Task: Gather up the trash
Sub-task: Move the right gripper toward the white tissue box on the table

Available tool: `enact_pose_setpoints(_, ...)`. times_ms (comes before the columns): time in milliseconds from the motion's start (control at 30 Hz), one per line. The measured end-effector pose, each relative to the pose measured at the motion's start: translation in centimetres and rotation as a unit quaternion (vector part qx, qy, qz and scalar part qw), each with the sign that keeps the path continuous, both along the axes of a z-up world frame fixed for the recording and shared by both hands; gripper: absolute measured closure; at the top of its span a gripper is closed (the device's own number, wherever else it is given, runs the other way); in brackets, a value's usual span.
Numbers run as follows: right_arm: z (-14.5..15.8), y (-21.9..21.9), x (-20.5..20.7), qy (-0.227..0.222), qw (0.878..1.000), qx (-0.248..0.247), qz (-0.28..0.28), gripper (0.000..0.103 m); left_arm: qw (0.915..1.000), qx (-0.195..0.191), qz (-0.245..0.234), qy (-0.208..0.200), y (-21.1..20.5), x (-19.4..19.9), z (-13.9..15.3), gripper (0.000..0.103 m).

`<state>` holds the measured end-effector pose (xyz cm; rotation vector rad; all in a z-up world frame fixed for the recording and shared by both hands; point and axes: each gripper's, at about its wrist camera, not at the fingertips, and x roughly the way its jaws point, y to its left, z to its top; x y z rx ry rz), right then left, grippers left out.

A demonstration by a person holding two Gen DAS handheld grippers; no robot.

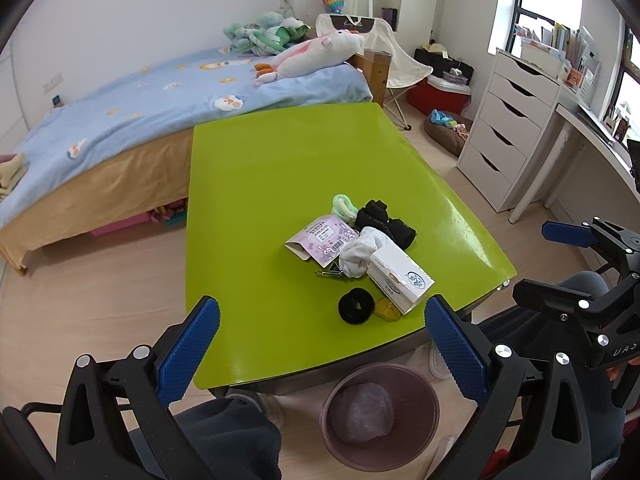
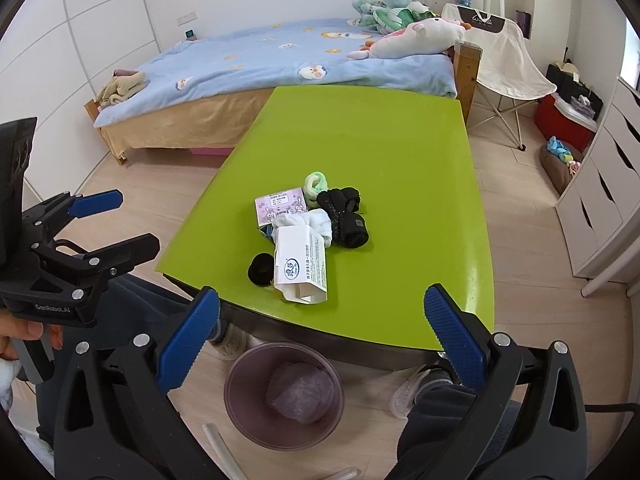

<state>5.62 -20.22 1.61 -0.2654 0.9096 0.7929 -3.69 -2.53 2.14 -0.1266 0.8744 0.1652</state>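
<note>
Blue-padded left tool (image 1: 322,346) and right tool (image 2: 320,336) gape wide, empty.

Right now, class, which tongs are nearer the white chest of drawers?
Right. The right tongs hang open off the green table's right corner, on the side of the chest of drawers; the left tongs sit further left.

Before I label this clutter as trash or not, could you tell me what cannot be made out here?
- Small yellow item: left view, half under the white box; right view, nearly hidden.
- Metal clip: too small, partly under the white sock.
- Bin contents: blurred by the translucent liner.
</note>
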Motion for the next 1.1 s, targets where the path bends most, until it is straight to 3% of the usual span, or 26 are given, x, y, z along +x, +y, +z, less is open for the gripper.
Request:
enact_pose_setpoints(100, -0.4, 0.4, -0.2, -0.004, 1.000, -0.023, 0.003, 0.003, 1.0000, 0.001, -0.001, 0.000, -0.3, 0.1, -0.3, 0.005)
enact_pose_setpoints(633, -1.0, 1.6, 0.9, 0.015, 1.000, -0.016, 0.009, 0.003, 0.9999, -0.009, 0.006, 0.005, -0.2, -0.1, -1.0, 0.005)
enact_pose_setpoints(1100, -5.9, 7.9, 5.0, 0.069, 0.991, -0.107, 0.035, 0.003, 0.9997, -0.018, 0.014, 0.008, 0.2, -1.2, -1.5, 0.005)
